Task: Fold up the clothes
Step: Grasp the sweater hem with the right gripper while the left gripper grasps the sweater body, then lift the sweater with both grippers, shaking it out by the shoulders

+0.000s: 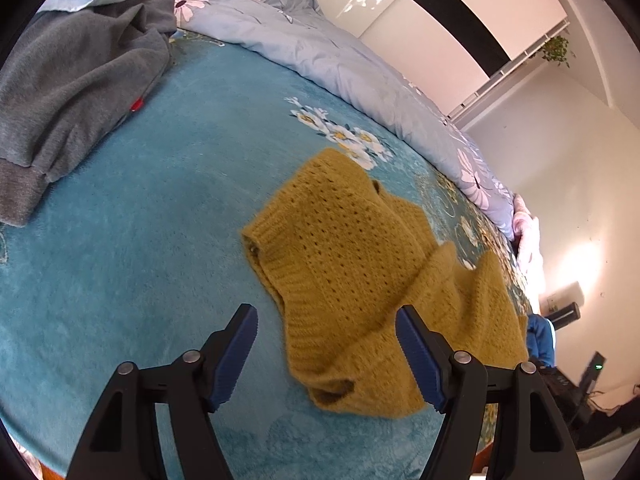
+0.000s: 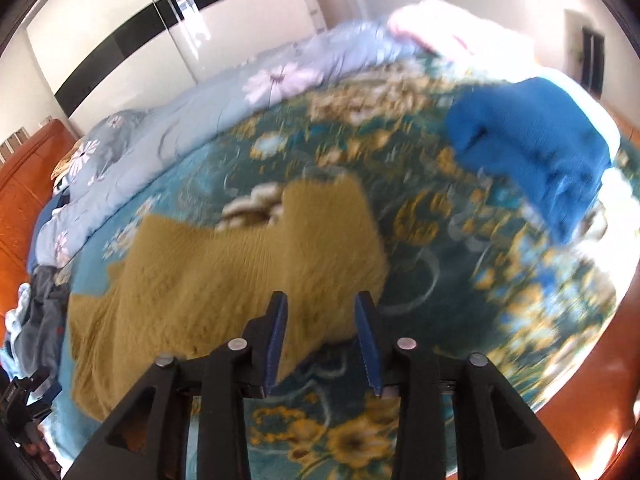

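The mustard knit sweater [image 1: 348, 264] on the bed [image 1: 140, 240] is soft, light and limp; both open, empty tongs, left [image 1: 326, 354] and right [image 2: 320, 340], should pinch its ribbed hem.

The mustard sweater [image 1: 352, 264] is open-stitch knit wool, fuzzy and matt, ribbed along its hem. It lies on a teal bed blanket [image 1: 140, 240] of short plush pile, soft and matt. Beyond the sweater, the grey sweatshirt [image 1: 80, 92] looks like brushed fleece, and the floral quilt [image 1: 320, 56] is smooth, faintly sheened cotton. Nearest the sweater, the left tongs [image 1: 326, 320] have matt black plastic arms, ridged blue rubbery pads and shiny metal rivets. The headboard [image 2: 24, 184] is glossy orange wood.
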A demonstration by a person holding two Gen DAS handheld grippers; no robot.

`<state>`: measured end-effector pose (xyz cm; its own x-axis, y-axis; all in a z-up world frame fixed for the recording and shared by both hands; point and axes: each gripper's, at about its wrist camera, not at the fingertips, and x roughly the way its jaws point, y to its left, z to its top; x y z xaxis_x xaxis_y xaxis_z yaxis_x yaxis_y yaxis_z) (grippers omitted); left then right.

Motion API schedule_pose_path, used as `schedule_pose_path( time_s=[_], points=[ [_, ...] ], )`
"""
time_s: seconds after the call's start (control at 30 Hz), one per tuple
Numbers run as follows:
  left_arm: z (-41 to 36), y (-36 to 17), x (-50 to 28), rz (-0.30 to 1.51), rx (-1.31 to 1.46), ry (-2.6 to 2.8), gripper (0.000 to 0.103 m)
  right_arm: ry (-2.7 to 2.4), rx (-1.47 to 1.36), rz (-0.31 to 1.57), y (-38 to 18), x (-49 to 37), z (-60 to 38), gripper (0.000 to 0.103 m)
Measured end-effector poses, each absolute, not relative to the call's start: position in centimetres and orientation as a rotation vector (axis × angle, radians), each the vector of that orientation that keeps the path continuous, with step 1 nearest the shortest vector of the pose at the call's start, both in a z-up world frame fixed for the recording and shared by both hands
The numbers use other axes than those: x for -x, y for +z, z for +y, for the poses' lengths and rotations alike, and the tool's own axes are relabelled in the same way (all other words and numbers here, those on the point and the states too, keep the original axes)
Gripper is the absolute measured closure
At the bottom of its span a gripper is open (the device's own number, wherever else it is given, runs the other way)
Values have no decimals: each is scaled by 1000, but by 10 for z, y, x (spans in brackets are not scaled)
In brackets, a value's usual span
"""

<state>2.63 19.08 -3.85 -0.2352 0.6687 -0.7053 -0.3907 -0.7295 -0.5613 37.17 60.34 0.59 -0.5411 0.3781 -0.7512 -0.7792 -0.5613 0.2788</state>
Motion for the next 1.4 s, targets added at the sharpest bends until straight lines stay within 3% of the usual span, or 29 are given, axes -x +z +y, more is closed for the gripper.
schedule_pose_path(
  time_s=[0.03, 0.27, 0.6, 0.9, 1.17, 1.27, 1.33, 1.4],
  points=[
    [192, -43, -23, -357, 1349, 2011, 28, 2141, 829, 787, 12, -368, 605, 55],
    [213, -64, -1, -334, 1384, 2008, 28, 2427, 1006, 666, 36, -250, 588, 55],
    [235, -74, 21, -165, 1339, 2013, 24, 2547, 1490, 483, -10, -63, 559, 54],
    [232, -83, 44, -220, 1337, 1978, 21, 2510, 1698, 438, -49, -4, 573, 54],
    [234, -88, 57, -299, 1341, 1910, 15, 2536, 1744, 519, -54, 1, 581, 51],
    [229, -89, 59, -348, 1343, 1880, 15, 2565, 1747, 591, -53, -3, 580, 57],
    [226, -90, 61, -382, 1344, 1869, 15, 2578, 1747, 610, -52, -5, 577, 80],
    [224, -90, 61, -411, 1346, 1875, 17, 2586, 1749, 578, -52, -7, 571, 95]
  ],
)
